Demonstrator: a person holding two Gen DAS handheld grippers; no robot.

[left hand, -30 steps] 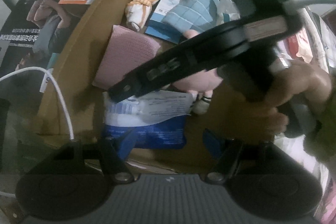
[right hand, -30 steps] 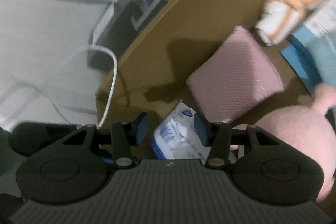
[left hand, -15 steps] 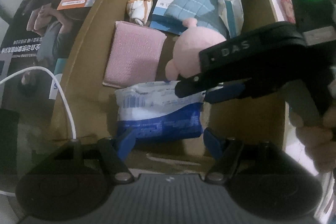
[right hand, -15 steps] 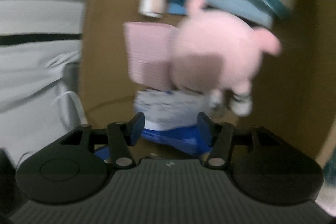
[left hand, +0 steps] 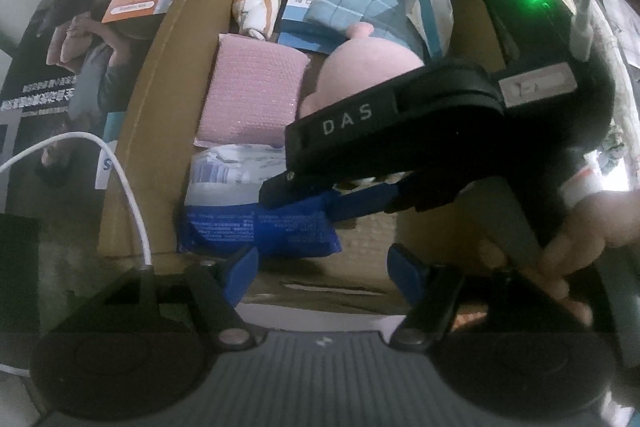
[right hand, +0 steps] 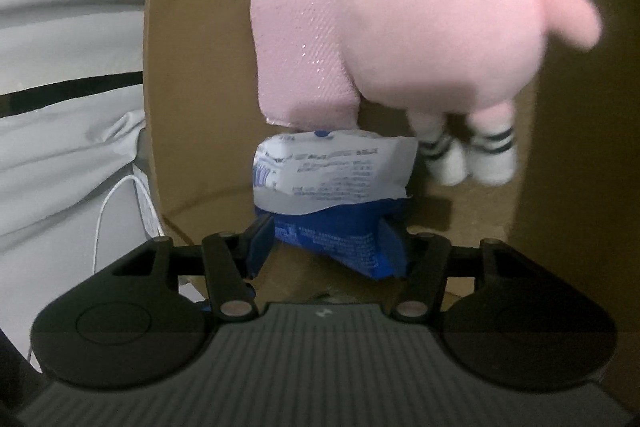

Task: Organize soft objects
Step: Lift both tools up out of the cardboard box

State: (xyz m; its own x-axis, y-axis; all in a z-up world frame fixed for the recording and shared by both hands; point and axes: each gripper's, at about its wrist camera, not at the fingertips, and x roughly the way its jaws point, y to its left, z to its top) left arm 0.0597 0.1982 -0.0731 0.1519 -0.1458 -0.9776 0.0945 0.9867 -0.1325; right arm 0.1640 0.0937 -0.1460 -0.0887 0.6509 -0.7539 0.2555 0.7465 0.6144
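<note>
Since the earlier frames my right gripper (right hand: pixel 328 253) had swung across the cardboard box (left hand: pixel 168 39) and rolled square to the blue-and-white packet (right hand: pixel 332 187). Its jaws had just been opening, and the packet's blue end now sat between the fingertips (right hand: pixel 260 243), the pads seemingly not yet pressing. My left gripper (left hand: pixel 320 269) hung spread and empty over the near edge of the box. Left of my right tool was the box wall; ahead lay the pink pad (right hand: pixel 300 59); to the right stood the pink plush (right hand: pixel 448 23), its feet just beside the packet. I judged a good grip needed a deeper reach before closing, staying clear of those feet.
</note>
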